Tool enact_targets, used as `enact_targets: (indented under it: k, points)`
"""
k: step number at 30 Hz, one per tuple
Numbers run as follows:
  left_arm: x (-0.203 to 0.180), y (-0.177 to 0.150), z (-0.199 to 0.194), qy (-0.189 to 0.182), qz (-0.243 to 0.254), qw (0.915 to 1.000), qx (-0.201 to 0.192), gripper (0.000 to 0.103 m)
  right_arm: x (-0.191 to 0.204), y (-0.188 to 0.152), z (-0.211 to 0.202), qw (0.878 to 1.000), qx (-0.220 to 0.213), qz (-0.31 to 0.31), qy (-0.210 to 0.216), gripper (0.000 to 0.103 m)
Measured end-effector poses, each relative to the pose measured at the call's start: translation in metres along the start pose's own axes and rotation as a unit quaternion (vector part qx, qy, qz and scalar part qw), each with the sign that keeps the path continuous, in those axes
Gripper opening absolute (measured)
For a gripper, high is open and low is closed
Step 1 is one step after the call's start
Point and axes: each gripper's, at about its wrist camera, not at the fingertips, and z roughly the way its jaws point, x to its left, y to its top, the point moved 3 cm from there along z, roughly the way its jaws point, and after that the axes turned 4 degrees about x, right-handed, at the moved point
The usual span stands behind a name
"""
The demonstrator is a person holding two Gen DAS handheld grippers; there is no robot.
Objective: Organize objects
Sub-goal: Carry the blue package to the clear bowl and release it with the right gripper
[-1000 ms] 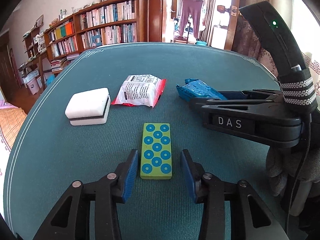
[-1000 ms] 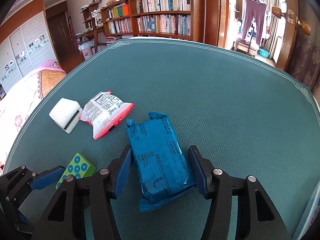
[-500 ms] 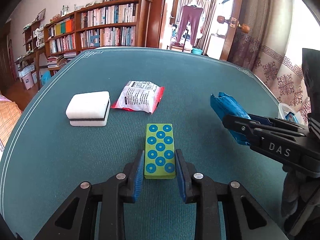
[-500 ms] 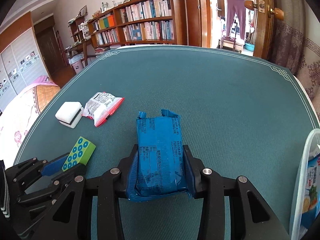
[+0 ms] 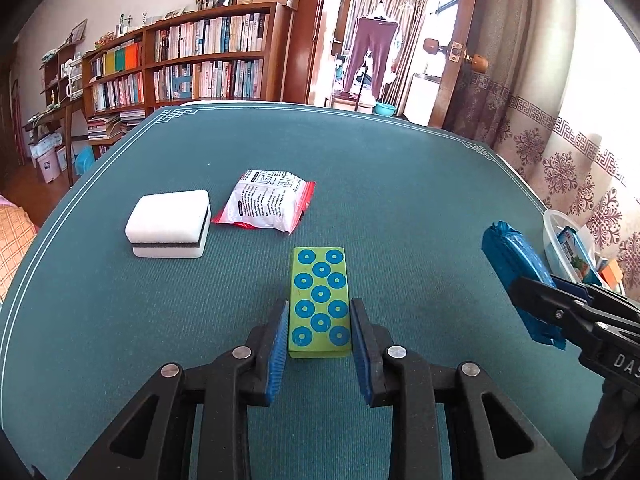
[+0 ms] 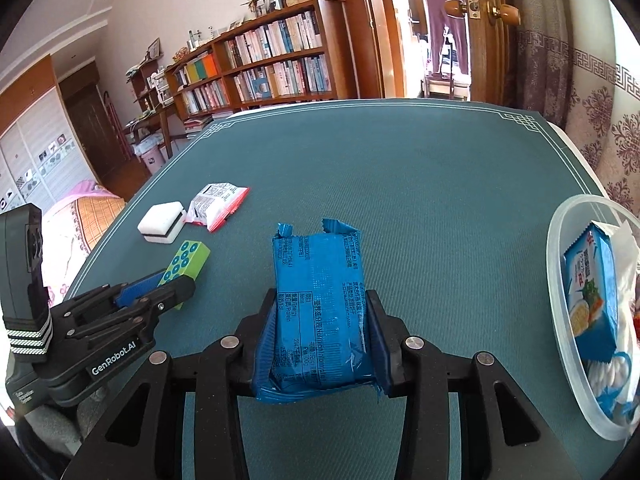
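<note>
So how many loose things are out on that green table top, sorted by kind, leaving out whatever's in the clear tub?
Sealed snack packets: 2, a blue foil packet and a white-and-red plastic packet
White sponge block with a dark middle layer: 1
Green rectangular block with blue rings: 1
Total: 4

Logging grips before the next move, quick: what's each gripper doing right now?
Left gripper: closed on the green block with blue circles.
Right gripper: closed on the blue snack packet.
</note>
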Motion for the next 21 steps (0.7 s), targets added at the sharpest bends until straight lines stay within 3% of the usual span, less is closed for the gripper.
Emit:
enact_targets:
  k: [9, 21]
  points:
    - [-0.017, -0.001, -0.006, 0.007, 0.025, 0.9997, -0.002, 0.031, -0.034, -0.011, -0.046, 0.999, -0.031, 0.029, -0.017, 0.042]
    - [-0.057, -0.002, -0.017, -0.011, 0.060, 0.9982, -0.001, 0.031, -0.102, -0.013, -0.094, 0.990, -0.076, 0.094, -0.066, 0.042]
